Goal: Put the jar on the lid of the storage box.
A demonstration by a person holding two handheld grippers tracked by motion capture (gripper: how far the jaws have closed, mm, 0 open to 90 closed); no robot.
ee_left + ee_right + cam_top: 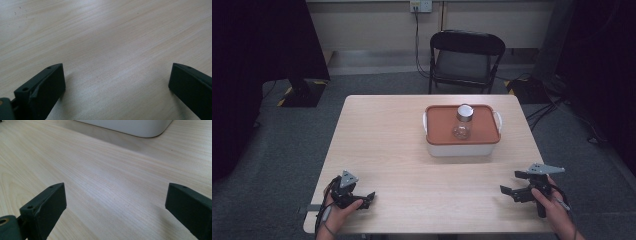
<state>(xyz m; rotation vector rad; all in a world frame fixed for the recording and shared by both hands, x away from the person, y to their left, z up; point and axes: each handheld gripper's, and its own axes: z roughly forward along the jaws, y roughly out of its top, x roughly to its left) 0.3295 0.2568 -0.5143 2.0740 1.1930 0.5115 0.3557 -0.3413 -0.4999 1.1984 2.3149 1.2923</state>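
from the high view, your left hand-held gripper [368,198] rests at the near left corner of the table [382,150], and your right hand-held gripper [507,191] sits at the near right edge, both well apart from the work. the jar [463,121] stands upright on the orange lid [439,125] of the white box [462,149], toward the far middle of the table. that is the weak spot: a tall, narrow jar with a metal cap, perched on a raised lid. come in too low or too fast and you will likely knock it over, and it could roll off the lid onto the table. a one-sided push on the box could also slide it and upset the jar.

in the left gripper view, your left hand-held gripper [117,75] is spread wide, nothing between the jaws, with bare table beneath. it points away from the jar, so you would be reaching without that camera's help at first; swing it round before closing in.

in the right gripper view, your right hand-held gripper [116,195] is likewise released and empty, close above the table, with the box's rounded corner [140,128] ahead. the jar is above this frame, so a straight advance at this height would probably hit the box wall. lift first, then approach the jar at mid-body.
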